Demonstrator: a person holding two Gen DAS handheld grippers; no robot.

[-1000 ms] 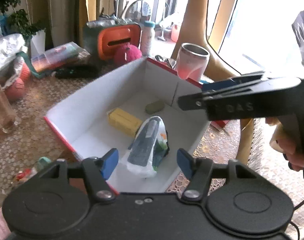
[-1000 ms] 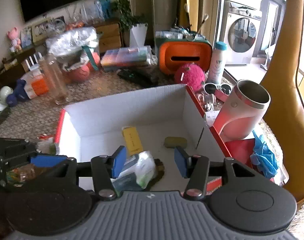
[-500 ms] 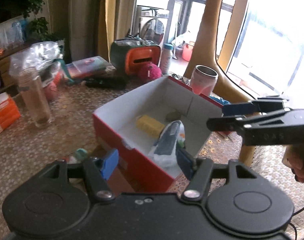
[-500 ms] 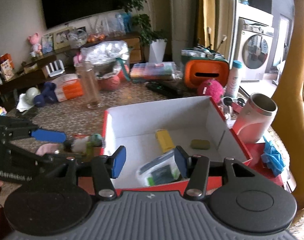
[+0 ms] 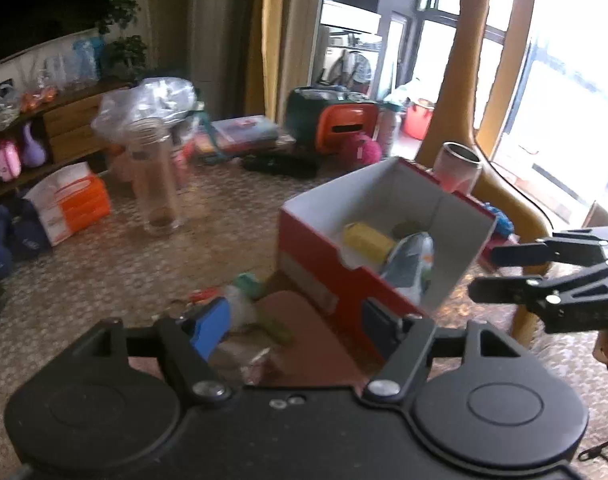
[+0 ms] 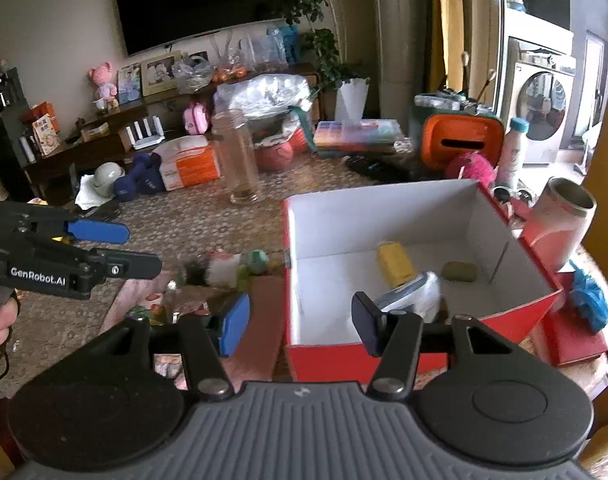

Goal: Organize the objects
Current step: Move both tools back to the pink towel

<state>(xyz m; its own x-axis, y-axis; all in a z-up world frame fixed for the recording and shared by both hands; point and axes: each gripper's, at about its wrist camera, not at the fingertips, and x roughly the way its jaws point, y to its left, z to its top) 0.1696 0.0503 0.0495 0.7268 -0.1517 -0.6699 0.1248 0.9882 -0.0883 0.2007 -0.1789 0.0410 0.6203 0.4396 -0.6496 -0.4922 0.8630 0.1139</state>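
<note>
A red box with a white inside [image 5: 315,264] [image 6: 383,216] stands on the patterned table. In it lie a yellow block [image 5: 365,238] [image 6: 395,264], an olive pad [image 6: 459,271] and a plastic-wrapped packet [image 5: 407,264] [image 6: 415,292]. Small loose items, one with a green cap [image 5: 248,282] [image 6: 258,261], sit left of the box beside a pink cloth. My left gripper [image 5: 294,324] [image 6: 142,250] hovers before the box's near corner, jaws opening, nothing between them. My right gripper [image 6: 300,326] [image 5: 481,274] hangs over the box's front wall, jaws also opening and empty.
A tall clear jar [image 5: 154,184] [image 6: 240,160] stands further back on the table. A pink tumbler [image 6: 559,224] and a blue cloth [image 6: 587,296] sit right of the box. An orange holder [image 6: 459,144], a pink fluffy ball [image 6: 469,166] and an orange-white pack [image 5: 68,208] crowd the far side.
Both grippers have drawn back from the box, which now looks smaller and further off. Both pairs of jaws stand wider. The packet stays in the box.
</note>
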